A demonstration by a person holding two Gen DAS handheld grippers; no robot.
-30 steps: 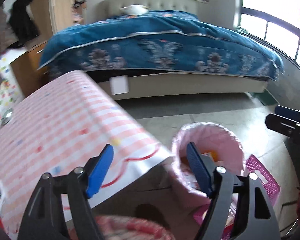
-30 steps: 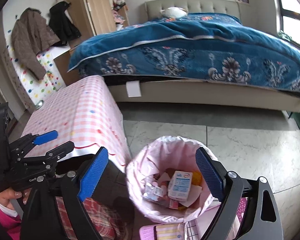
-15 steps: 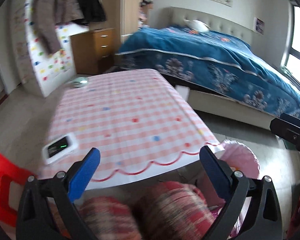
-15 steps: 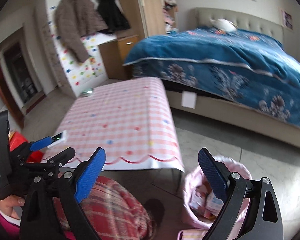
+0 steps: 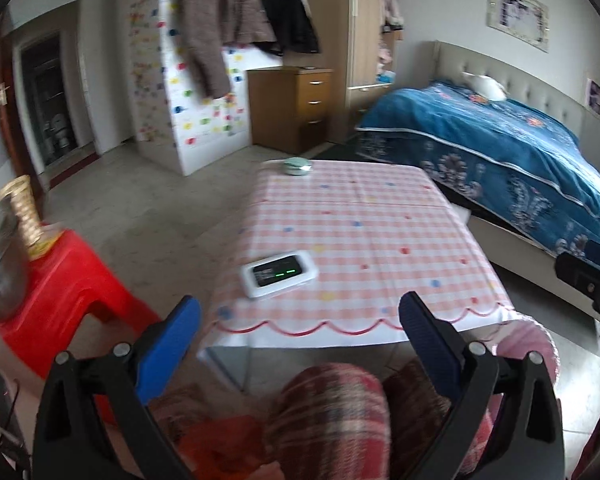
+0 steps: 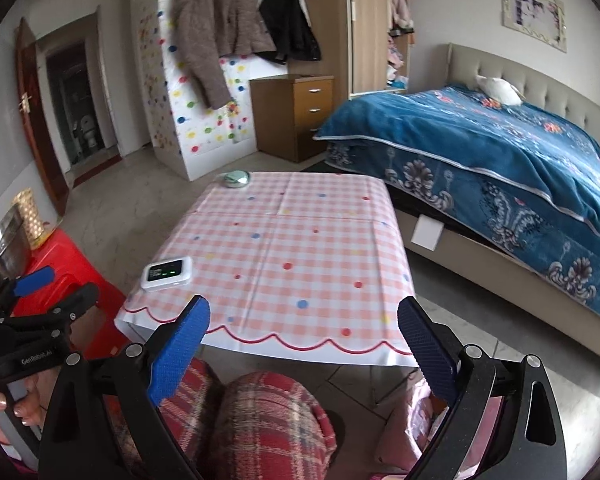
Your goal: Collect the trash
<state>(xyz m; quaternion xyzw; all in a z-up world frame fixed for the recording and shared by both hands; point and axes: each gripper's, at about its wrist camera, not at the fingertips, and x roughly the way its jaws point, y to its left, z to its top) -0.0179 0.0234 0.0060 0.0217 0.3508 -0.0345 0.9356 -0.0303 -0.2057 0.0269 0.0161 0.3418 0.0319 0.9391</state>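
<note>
My left gripper (image 5: 300,312) hangs open over the near edge of the pink checked table (image 5: 360,240), with nothing between its blue pads. My right gripper (image 6: 304,312) is open too and holds nothing, above the same table (image 6: 300,248). The pink-lined trash bin (image 5: 528,344) stands on the floor at the table's near right corner. In the right wrist view the bin (image 6: 416,412) is mostly hidden behind the right finger. A white device with green lights (image 6: 167,273) and a small green round object (image 6: 236,179) lie on the cloth. No loose trash shows on the table.
A person's knees in red plaid (image 6: 268,424) fill the bottom of both views. A red stool (image 5: 68,292) with a metal bowl (image 5: 0,264) stands left of the table. The bed with a blue cover (image 6: 480,152) runs along the right, and a wooden drawer chest (image 6: 296,116) stands behind.
Both grippers rose and swung left, away from the bin and onto the table. The left jaws widened. The bin slid to the lower right of both views.
</note>
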